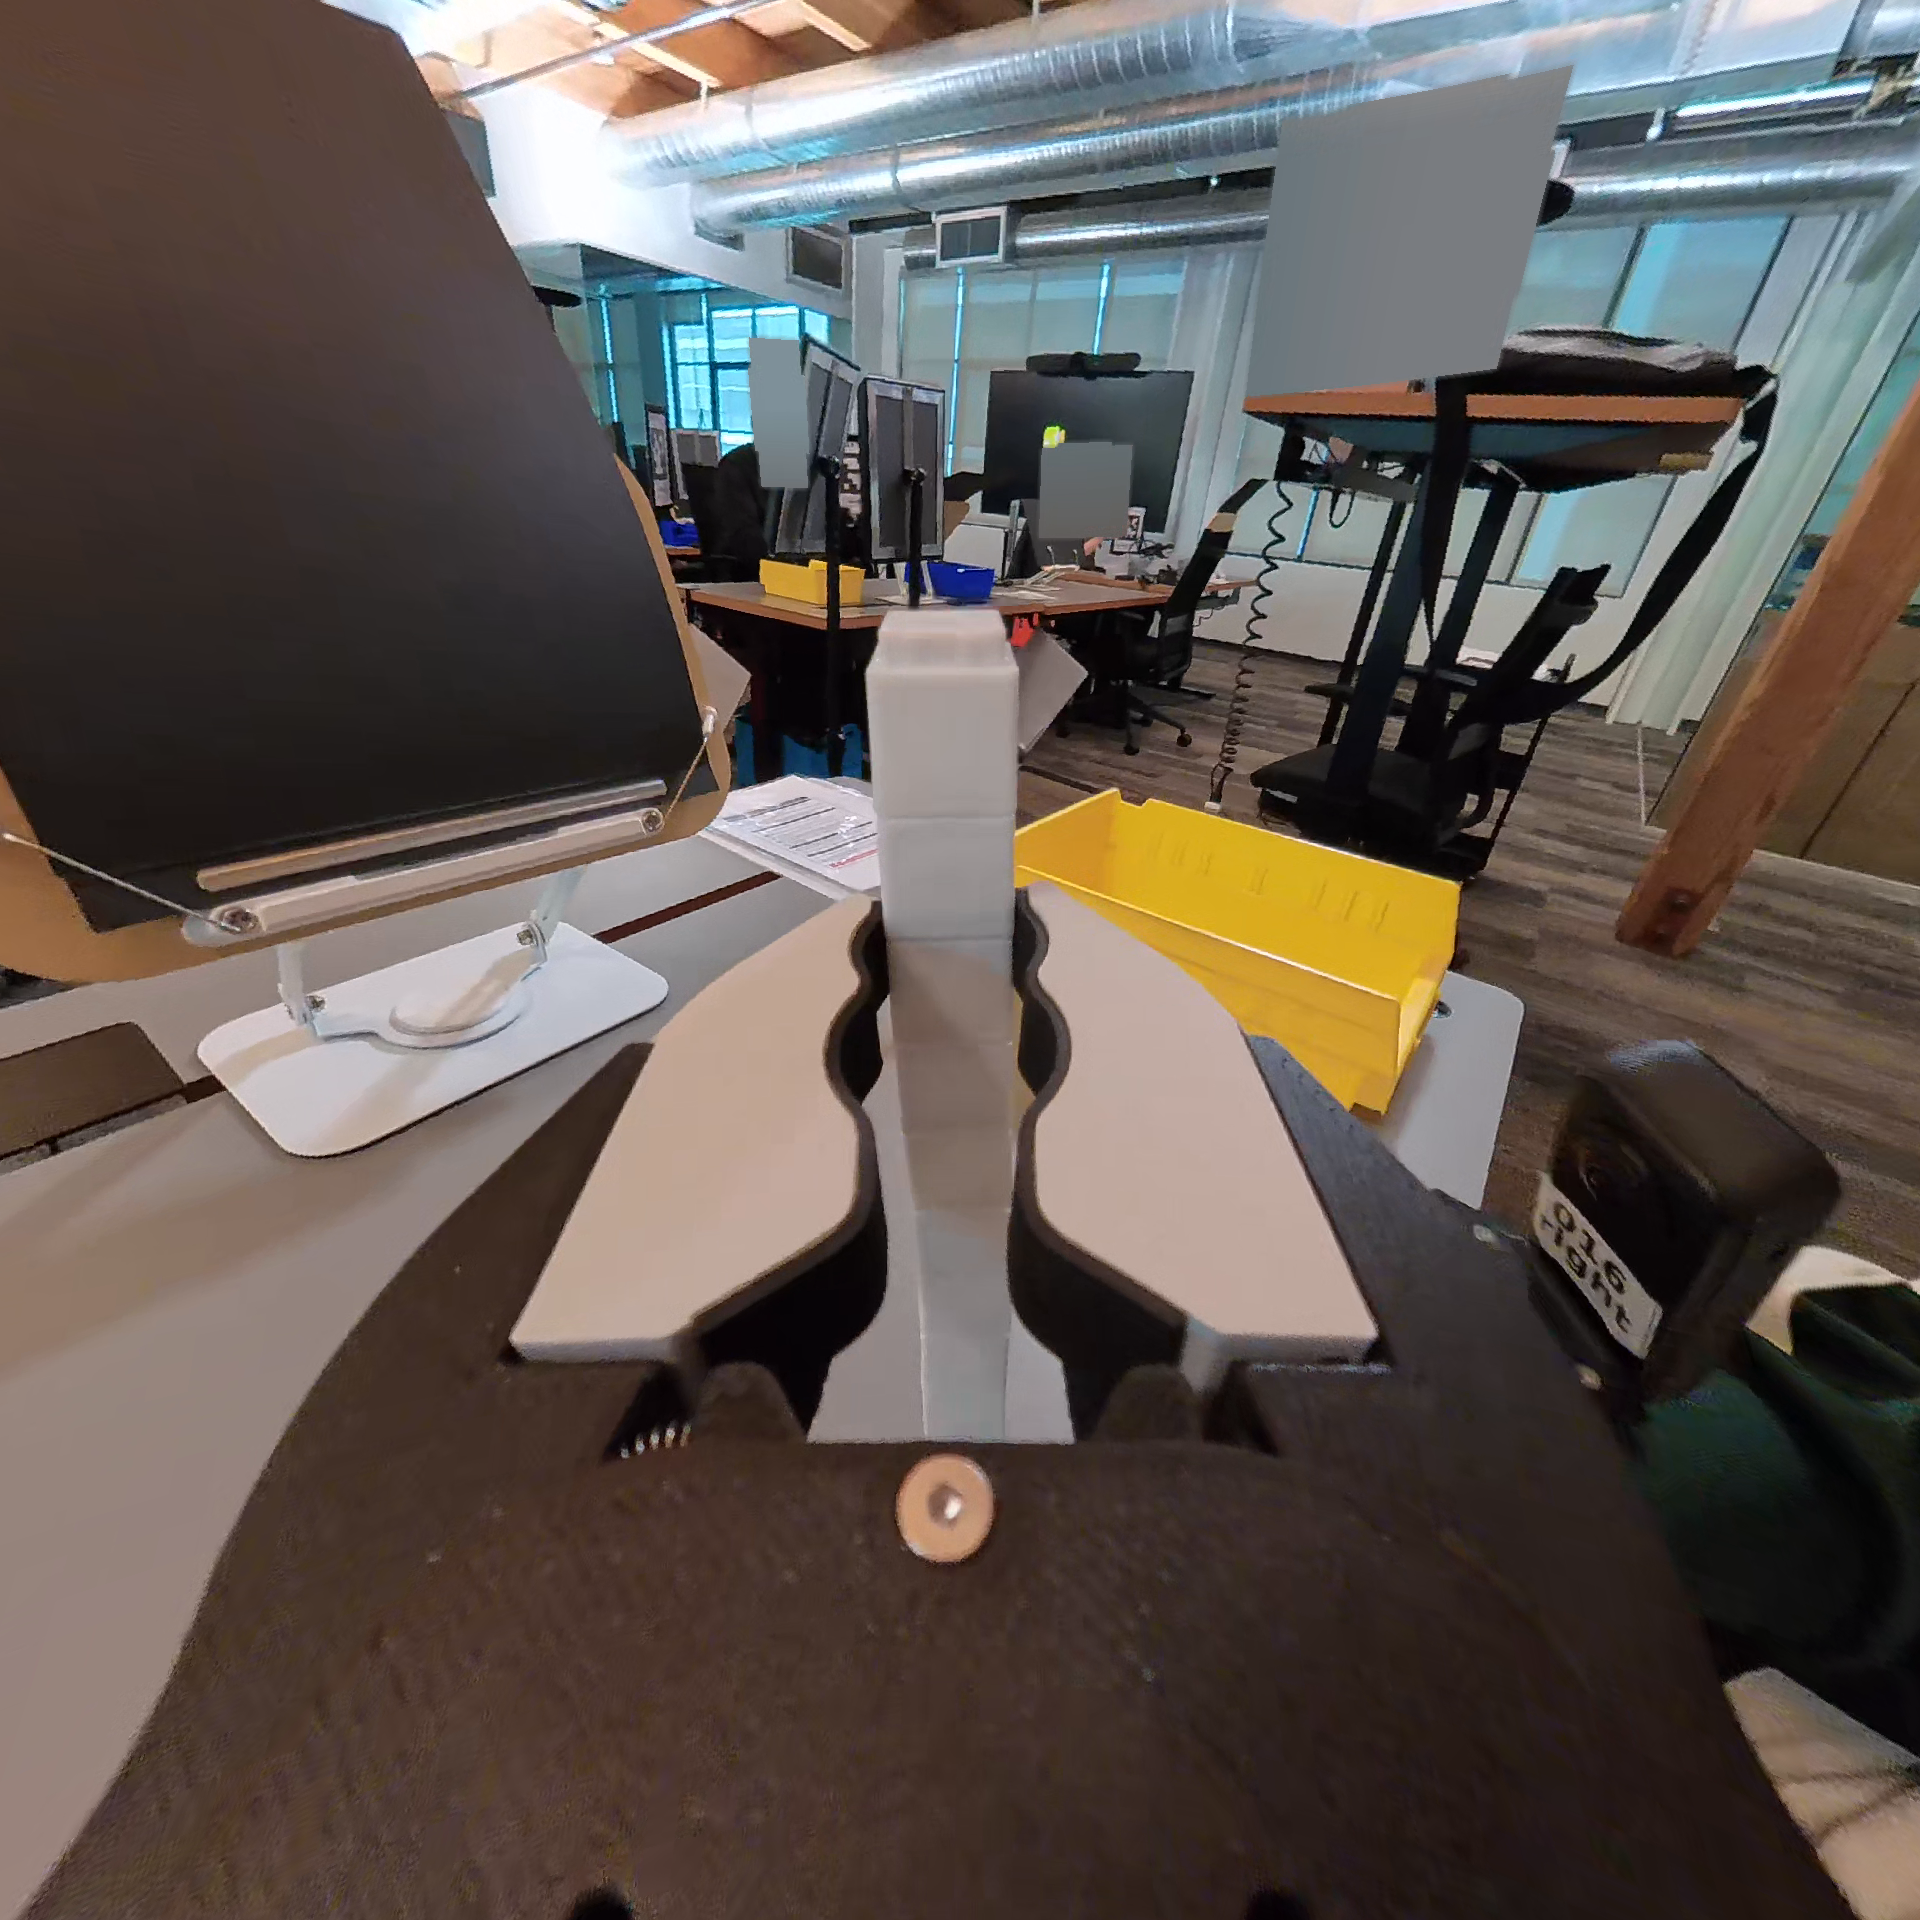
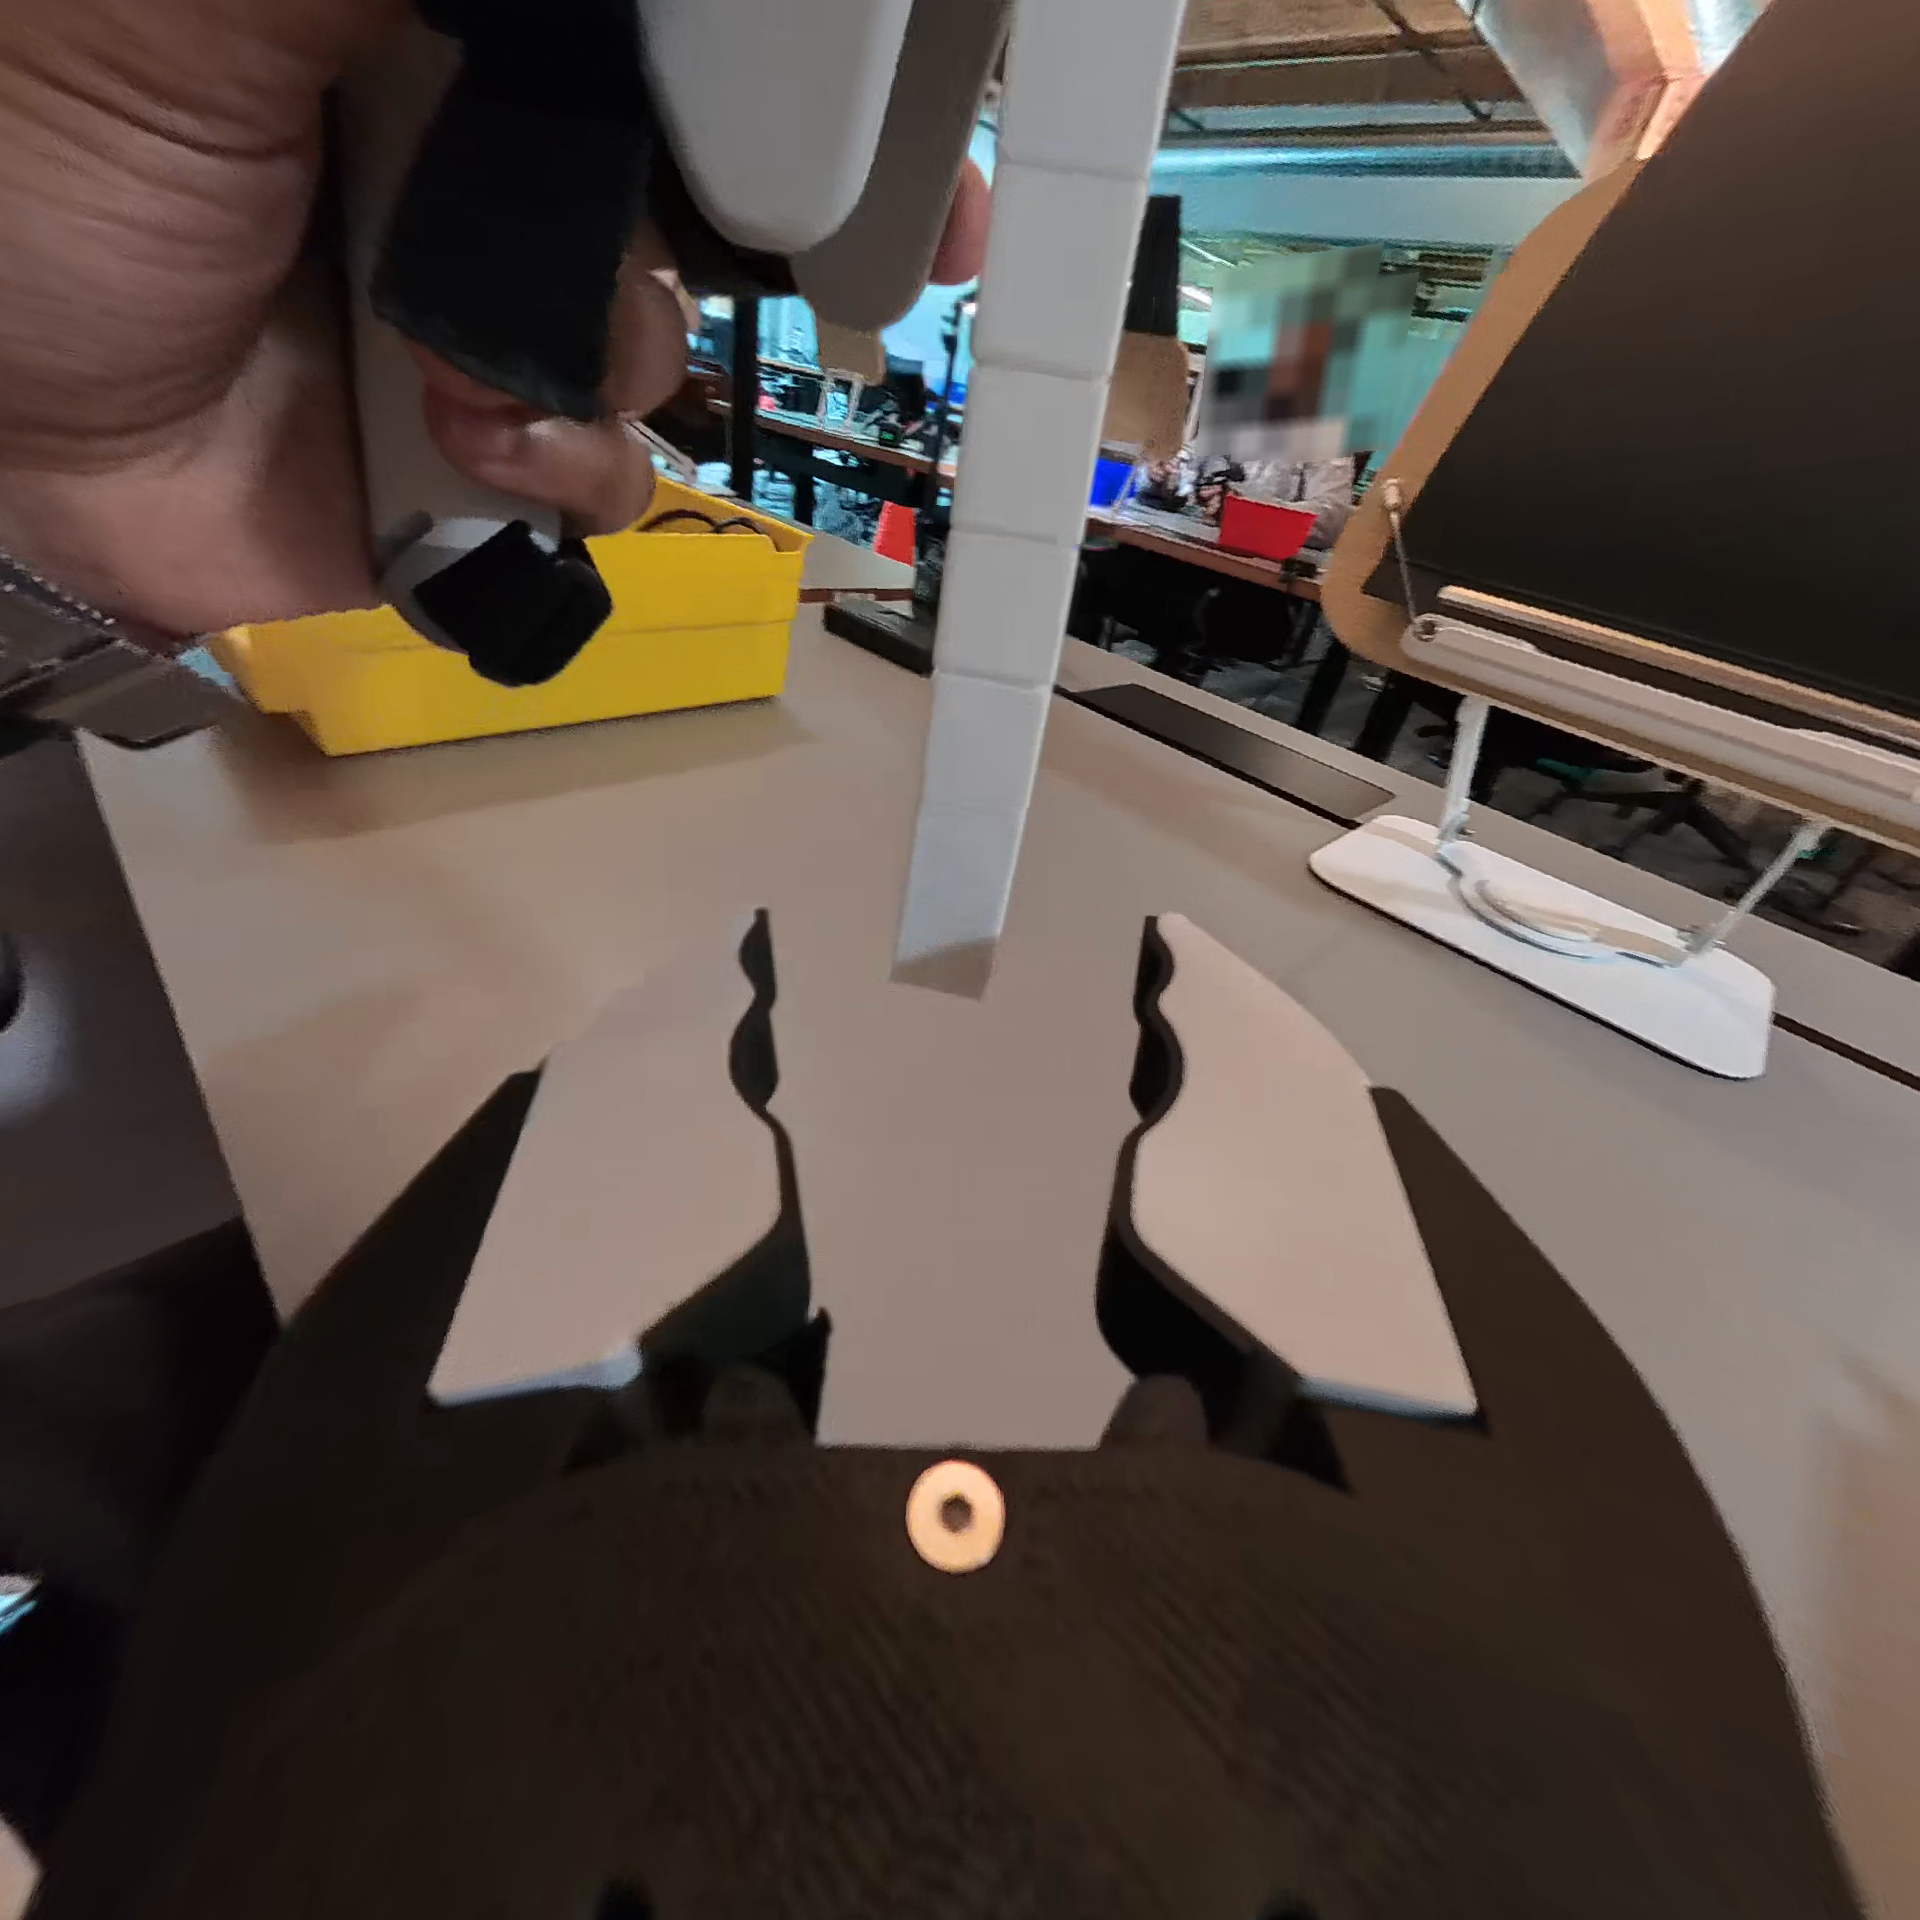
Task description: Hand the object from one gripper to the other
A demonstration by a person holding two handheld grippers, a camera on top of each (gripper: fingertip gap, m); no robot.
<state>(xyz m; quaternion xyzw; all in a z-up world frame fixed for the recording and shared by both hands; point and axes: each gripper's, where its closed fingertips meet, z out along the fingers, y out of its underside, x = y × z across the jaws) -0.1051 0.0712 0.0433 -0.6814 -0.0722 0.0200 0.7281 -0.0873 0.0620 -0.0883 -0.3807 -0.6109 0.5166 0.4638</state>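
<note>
A long white bar of joined blocks [image 1: 940,748] runs between the fingers of my left gripper [image 1: 948,935], which is shut on it; the bar sticks out well past the fingertips. In the right wrist view the same bar [image 2: 1039,468] hangs down at a slant from the left gripper's body [image 2: 748,104], held by a person's hand [image 2: 156,312] at the top left. My right gripper [image 2: 958,935] is open and empty above the grey table [image 2: 520,883]. The bar's free end sits just at its fingertips, between them but not touching. Part of the right gripper's body [image 1: 1662,1195] shows low right in the left wrist view.
A yellow bin [image 1: 1247,914] stands on the table, also seen in the right wrist view [image 2: 582,644]. A dark screen on a white stand [image 1: 291,468] [image 2: 1714,416] stands close by. A printed sheet [image 1: 800,831] lies behind it. Office desks and chairs are beyond. Across from one pair of fingers to the other is roughly 15 cm.
</note>
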